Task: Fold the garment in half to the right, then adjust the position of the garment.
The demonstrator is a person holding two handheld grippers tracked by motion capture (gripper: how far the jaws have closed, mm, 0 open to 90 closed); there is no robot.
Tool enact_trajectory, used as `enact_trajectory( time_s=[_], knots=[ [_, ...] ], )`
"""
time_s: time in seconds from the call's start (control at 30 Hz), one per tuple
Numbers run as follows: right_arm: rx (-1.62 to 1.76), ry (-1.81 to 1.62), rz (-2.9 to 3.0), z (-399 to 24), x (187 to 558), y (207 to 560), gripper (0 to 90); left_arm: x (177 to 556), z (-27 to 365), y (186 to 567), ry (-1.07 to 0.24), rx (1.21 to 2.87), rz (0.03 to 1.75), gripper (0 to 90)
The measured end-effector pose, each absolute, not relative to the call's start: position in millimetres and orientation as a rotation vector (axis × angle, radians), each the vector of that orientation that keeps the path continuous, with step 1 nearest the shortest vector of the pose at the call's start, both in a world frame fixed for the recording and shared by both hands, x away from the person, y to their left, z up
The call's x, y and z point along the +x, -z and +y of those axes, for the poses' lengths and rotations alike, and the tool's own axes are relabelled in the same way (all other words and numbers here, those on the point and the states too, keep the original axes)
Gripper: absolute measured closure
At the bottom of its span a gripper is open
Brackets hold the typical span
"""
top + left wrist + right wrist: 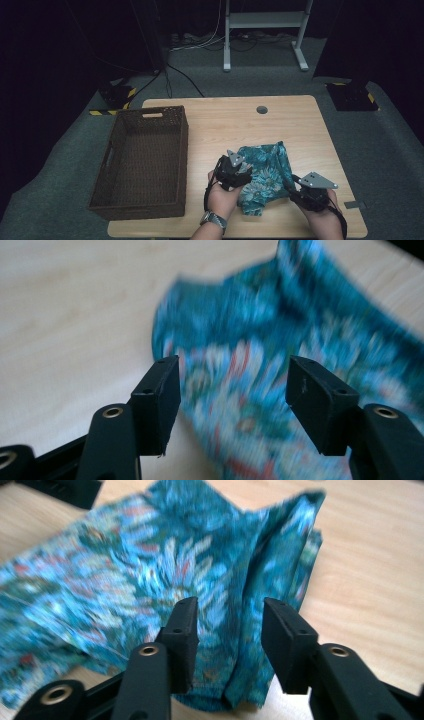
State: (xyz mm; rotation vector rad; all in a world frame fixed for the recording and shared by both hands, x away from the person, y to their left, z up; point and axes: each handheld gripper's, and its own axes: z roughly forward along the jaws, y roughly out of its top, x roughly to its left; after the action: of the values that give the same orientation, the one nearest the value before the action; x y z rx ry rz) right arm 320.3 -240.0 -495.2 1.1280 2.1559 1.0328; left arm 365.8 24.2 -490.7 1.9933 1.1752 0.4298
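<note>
A teal cloth with a flower print (265, 172) lies crumpled on the near right part of the wooden table (225, 120). My left gripper (244, 177) is at the cloth's left edge. In the left gripper view its jaws (232, 390) stand open just over the cloth (240, 340), which is blurred there, and nothing is pinched. My right gripper (292, 183) is at the cloth's right edge. Its jaws (227, 630) stand apart around a raised fold of the cloth (250, 605), and their pads do not visibly press on it.
A dark brown wicker basket (182, 150), with nothing in it, takes up the table's left side. A round cable hole (261, 109) sits near the far edge. A white desk frame (265, 30) and cables stand on the floor beyond.
</note>
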Motion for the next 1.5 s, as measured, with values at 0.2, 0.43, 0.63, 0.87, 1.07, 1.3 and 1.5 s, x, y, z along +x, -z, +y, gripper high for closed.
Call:
enact_trajectory(
  time_s=[0.2, 0.43, 0.63, 0.87, 1.07, 1.3, 1.5],
  knots=[
    [1.175, -0.984, 2.181, -246.7, 323.9, 510.1, 61.5, 350.9, 24.0, 507.3, -0.376, 2.017, 1.177, 36.9],
    [1.201, -0.968, 2.199, -248.8, 327.0, 520.3, 62.1, 345.1, 19.6, 517.6, -0.364, 2.044, 1.178, 36.1],
    [1.188, -0.944, 2.2, -249.0, 327.5, 530.5, 63.3, 346.7, 21.6, 522.8, -0.343, 2.023, 1.188, 35.1],
    [1.194, -0.944, 2.228, -247.4, 331.0, 532.1, 63.5, 349.0, 18.7, 528.7, -0.384, 2.08, 1.179, 36.0],
    [1.193, -0.975, 2.242, -242.0, 329.9, 534.3, 64.3, 346.6, 24.4, 533.6, -0.449, 2.089, 1.173, 36.9],
    [1.137, -0.977, 2.283, -229.7, 318.0, 533.7, 64.0, 336.8, 38.0, 534.6, -0.479, 2.076, 1.197, 37.1],
    [1.093, -0.981, 2.316, -219.6, 312.7, 532.9, 62.4, 339.6, 50.2, 534.7, -0.484, 2.07, 1.214, 37.2]
  ],
)
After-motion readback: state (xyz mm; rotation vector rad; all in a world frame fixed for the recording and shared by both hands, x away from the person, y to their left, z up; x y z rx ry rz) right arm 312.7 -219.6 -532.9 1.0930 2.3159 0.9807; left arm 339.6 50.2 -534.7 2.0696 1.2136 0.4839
